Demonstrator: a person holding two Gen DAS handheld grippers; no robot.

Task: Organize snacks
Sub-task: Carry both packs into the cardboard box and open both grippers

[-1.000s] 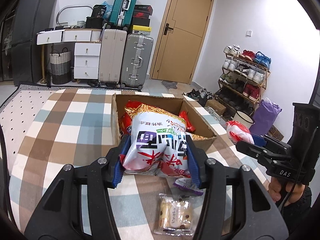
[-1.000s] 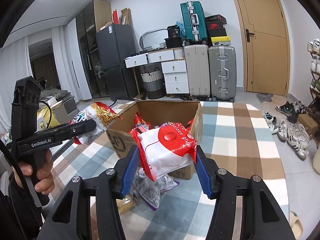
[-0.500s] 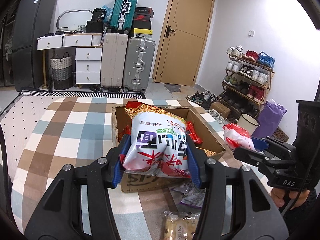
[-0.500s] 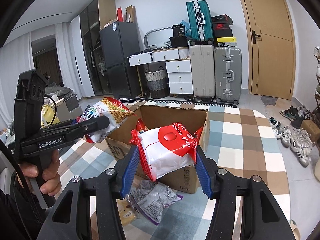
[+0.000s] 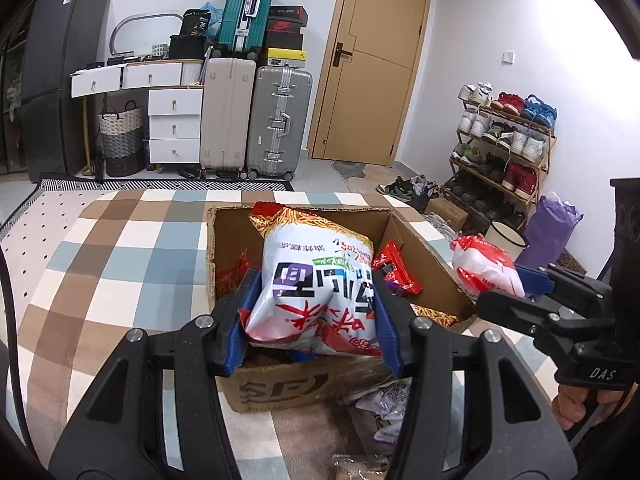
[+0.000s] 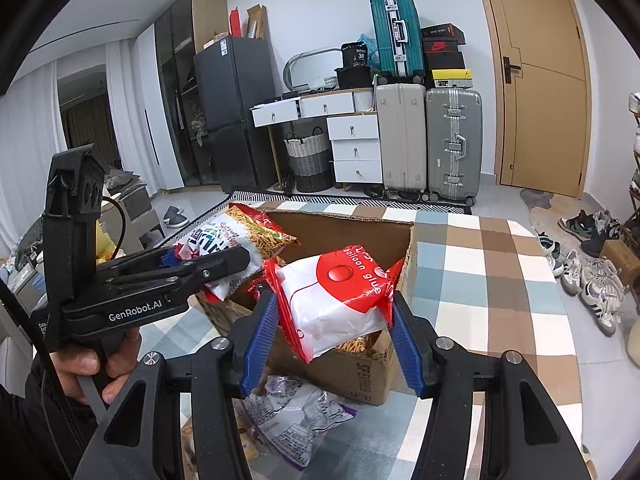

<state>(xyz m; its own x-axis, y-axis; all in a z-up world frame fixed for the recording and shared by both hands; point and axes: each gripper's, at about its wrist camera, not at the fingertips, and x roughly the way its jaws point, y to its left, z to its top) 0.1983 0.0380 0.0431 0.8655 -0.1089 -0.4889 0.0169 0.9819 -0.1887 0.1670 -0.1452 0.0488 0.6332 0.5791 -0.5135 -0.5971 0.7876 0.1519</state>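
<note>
My left gripper (image 5: 312, 320) is shut on a white-and-red snack bag printed with noodle sticks (image 5: 316, 280), held over the open cardboard box (image 5: 424, 264). The box holds several red snack packets (image 5: 394, 268). My right gripper (image 6: 332, 328) is shut on a white bag with a red circle (image 6: 340, 300), hanging above the box's near right corner (image 6: 368, 376). In the right wrist view the left gripper (image 6: 208, 264) carries its bag (image 6: 236, 236) in over the box's left side. The left wrist view shows the right gripper (image 5: 528, 284) with its bag (image 5: 484, 264) just right of the box.
The box stands on a checked cloth (image 5: 100, 264). A purple-and-white packet (image 6: 296, 416) and a clear packet of biscuits (image 5: 360, 468) lie on the cloth in front of the box. Suitcases (image 5: 276, 116), drawers and a shoe rack (image 5: 504, 148) stand farther back.
Both grippers have moved forward with their bags. The left bag now hangs over the box instead of in front of it; the loose packets have slid toward the bottom of both views.
</note>
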